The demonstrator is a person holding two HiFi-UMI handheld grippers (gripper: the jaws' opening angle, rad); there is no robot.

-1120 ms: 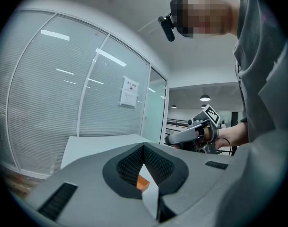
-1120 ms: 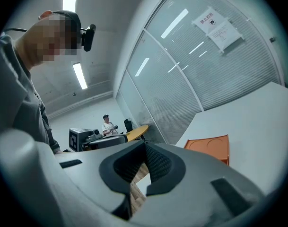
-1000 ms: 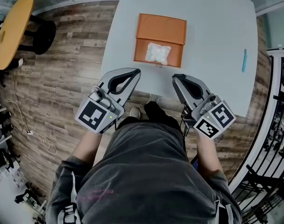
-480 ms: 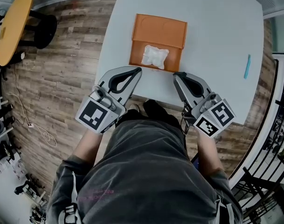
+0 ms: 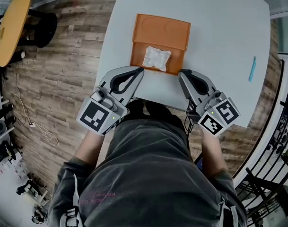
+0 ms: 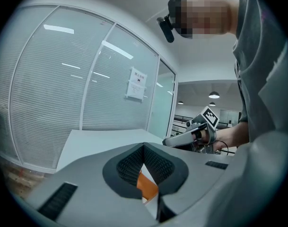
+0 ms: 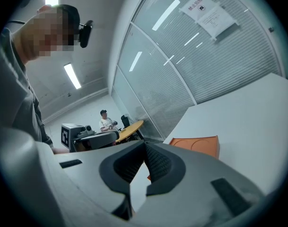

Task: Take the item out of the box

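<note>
An orange box (image 5: 159, 44) lies open on the white table (image 5: 219, 37), its lid folded back to the far side. A white crinkled bag (image 5: 156, 58) lies inside it. My left gripper (image 5: 140, 70) is shut and empty, its tip just off the box's near left corner. My right gripper (image 5: 180, 73), also shut and empty, is at the near right corner. In the left gripper view the left gripper (image 6: 144, 146) frames a strip of the orange box (image 6: 147, 187) below its tips. Past the right gripper (image 7: 144, 143), that gripper's own view shows the box's lid (image 7: 196, 145).
A teal pen (image 5: 252, 68) lies at the table's right side. A round wooden table (image 5: 11, 27) stands on the plank floor to the left, a black railing (image 5: 281, 126) to the right. Glass walls with blinds stand behind the table. A person (image 7: 105, 119) sits in the background.
Both grippers have moved forward over the table's near edge, and their tips now reach the box's near corners. The jaws stay shut.
</note>
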